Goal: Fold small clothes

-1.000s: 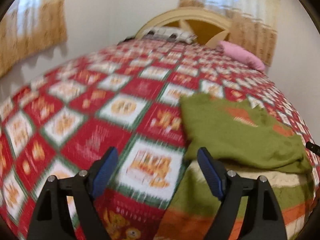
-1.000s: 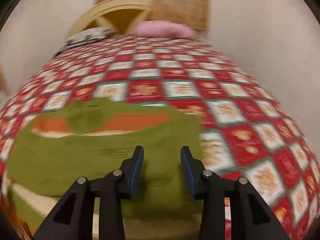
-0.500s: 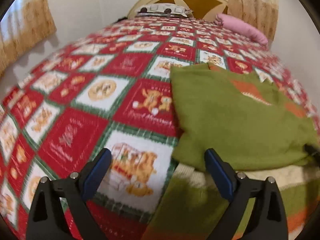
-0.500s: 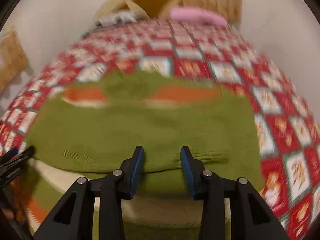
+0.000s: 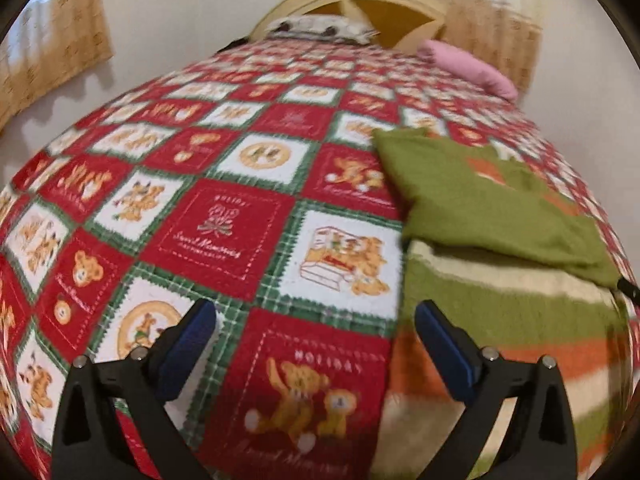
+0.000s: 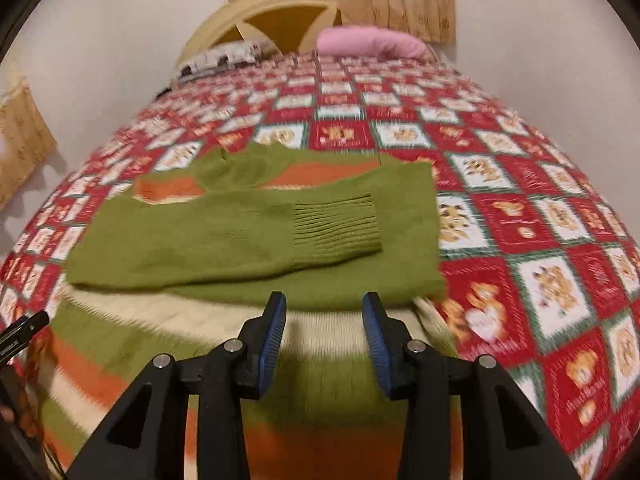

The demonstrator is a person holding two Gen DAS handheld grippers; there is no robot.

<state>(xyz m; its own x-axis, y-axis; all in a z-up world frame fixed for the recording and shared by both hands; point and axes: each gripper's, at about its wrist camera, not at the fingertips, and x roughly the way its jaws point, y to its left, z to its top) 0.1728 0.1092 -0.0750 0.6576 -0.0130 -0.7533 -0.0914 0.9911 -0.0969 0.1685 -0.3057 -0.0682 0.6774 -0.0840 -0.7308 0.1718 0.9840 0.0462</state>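
Observation:
A small knitted sweater (image 6: 240, 240) lies on the bed, green with orange and cream stripes. Its green sleeves are folded across the chest, and a ribbed cuff (image 6: 336, 228) lies on top. My right gripper (image 6: 325, 304) hovers over the striped body near the hem, jaws apart with nothing pinched between them. In the left wrist view the sweater (image 5: 500, 312) fills the right side. My left gripper (image 5: 314, 312) is just off its left edge above the bedspread. Its jaws are opening wide and hold nothing, and the right finger (image 5: 444, 348) hangs over the sweater's edge.
A red, white and green teddy-bear bedspread (image 5: 224, 232) covers the bed. At the far end are a cream headboard (image 6: 280, 12), a pink pillow (image 6: 372, 40) and a patterned pillow (image 5: 320, 26). Walls with tan curtains (image 5: 52, 40) stand close on both sides.
The left jaws have spread wider and that gripper has shifted left off the sweater. The right gripper has drawn back from the folded sleeves to above the striped body.

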